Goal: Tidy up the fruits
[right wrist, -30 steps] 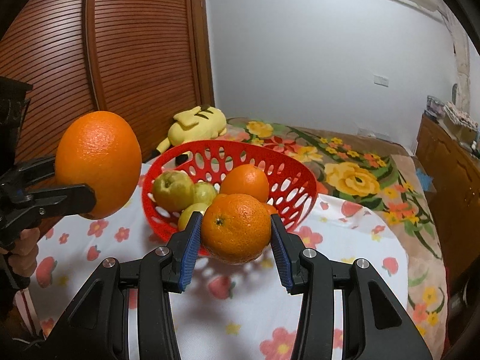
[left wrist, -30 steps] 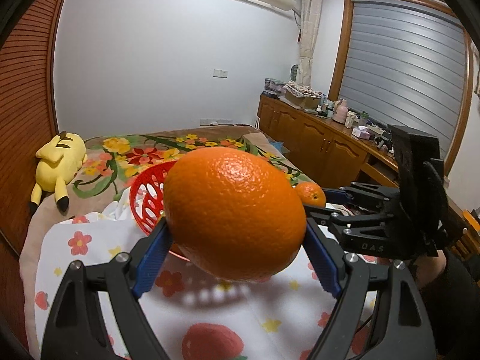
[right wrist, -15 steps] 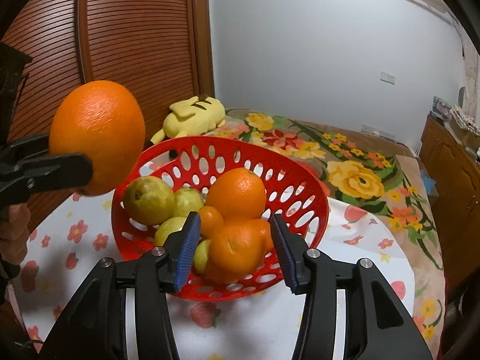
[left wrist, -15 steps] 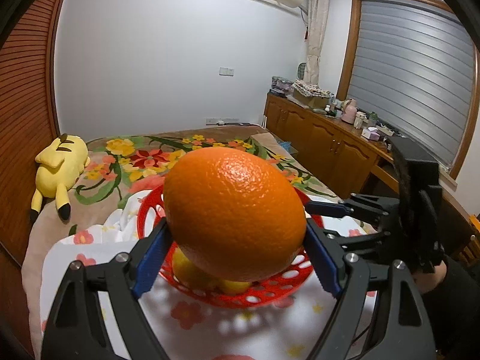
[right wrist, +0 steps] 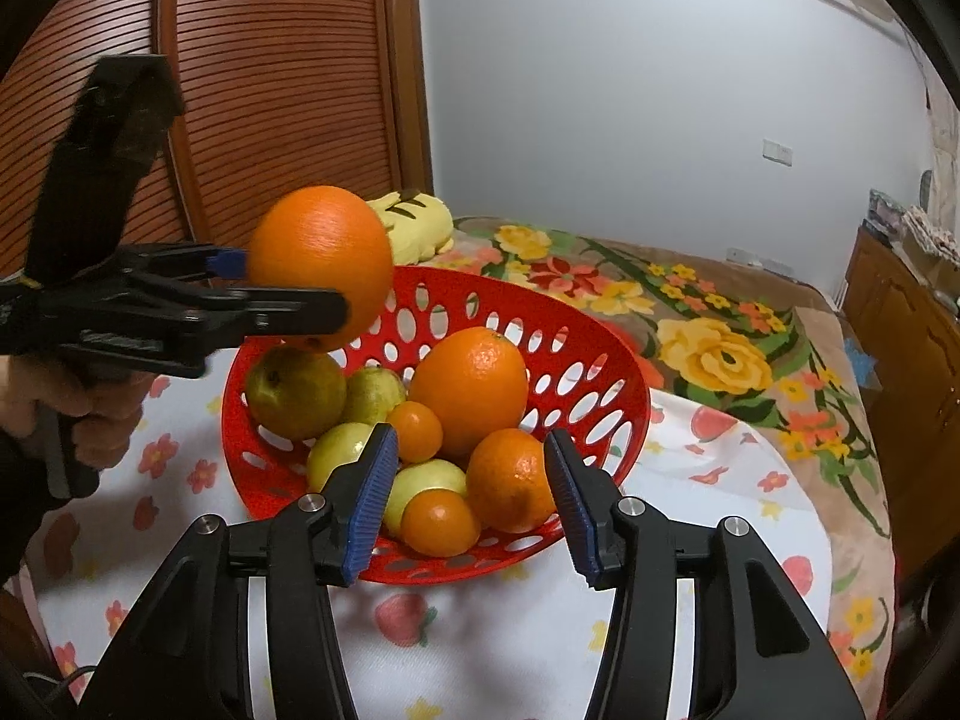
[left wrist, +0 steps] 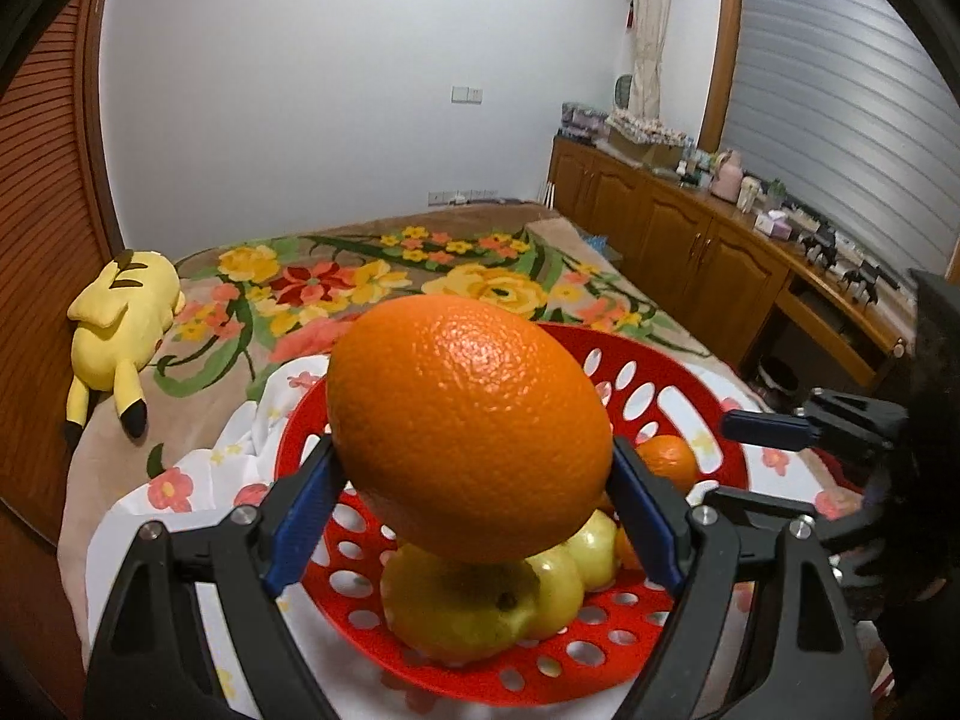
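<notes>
My left gripper (left wrist: 474, 480) is shut on a large orange (left wrist: 468, 426) and holds it above the left rim of the red perforated basket (left wrist: 678, 372). The held orange also shows in the right wrist view (right wrist: 321, 267). My right gripper (right wrist: 471, 498) is open and empty, just in front of the basket (right wrist: 600, 360). The orange it held (right wrist: 510, 480) now lies in the basket with another big orange (right wrist: 471, 387), small oranges and several yellow-green guavas (right wrist: 294, 393).
The basket stands on a white cloth with a flower and strawberry print (right wrist: 480, 648). Behind it lie a floral blanket (left wrist: 360, 282) and a yellow plush toy (left wrist: 123, 324). A wooden slatted wardrobe (right wrist: 288, 90) stands at the left, and wooden cabinets (left wrist: 690, 240) at the right.
My right gripper opened and let its orange fall into the basket, then drew back a little. My left gripper carried the large orange forward over the basket.
</notes>
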Available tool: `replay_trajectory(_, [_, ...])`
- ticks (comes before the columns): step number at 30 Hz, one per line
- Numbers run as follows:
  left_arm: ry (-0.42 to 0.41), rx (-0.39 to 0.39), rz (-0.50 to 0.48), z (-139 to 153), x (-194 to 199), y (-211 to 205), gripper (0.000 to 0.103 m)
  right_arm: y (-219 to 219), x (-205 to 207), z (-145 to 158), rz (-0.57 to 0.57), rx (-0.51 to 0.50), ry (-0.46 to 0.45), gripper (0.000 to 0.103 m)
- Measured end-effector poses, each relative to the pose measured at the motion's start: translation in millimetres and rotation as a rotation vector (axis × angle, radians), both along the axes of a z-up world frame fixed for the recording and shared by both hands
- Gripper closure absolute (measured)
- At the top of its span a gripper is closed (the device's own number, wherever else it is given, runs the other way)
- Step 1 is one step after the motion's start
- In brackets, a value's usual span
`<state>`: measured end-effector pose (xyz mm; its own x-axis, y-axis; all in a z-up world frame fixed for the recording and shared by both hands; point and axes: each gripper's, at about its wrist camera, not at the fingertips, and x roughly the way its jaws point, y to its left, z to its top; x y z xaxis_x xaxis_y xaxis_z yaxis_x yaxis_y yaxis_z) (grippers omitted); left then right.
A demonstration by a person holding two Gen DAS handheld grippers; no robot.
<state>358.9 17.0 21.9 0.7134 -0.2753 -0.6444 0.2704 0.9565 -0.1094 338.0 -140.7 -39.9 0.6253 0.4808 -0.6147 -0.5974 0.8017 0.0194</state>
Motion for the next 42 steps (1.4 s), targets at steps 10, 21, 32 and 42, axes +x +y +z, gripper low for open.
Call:
replay_trajectory(10, [0.028, 0.05, -0.017, -1.9, 12.9, -19.3, 0.018, -4.6, -3.2, -0.5, 0.011, 0.011, -0.003, 0.051])
replay_trajectory(21, [-0.032, 0.024, -0.004, 17.7, -7.3, -14.3, 0.018, -10.7, -8.6, 0.8, -0.011, 0.027, -0.006, 0.051])
replay_trajectory(32, [-0.052, 0.005, 0.044, 13.5, -51.9, 4.5, 0.018, -18.3, -39.2, -3.3, -0.072, 0.045, -0.011, 0.051])
replay_trajectory(42, [-0.072, 0.015, 0.079, 6.2, -108.3, 12.9, 0.018, -26.9, -71.7, -8.8, -0.136, 0.072, -0.013, 0.048])
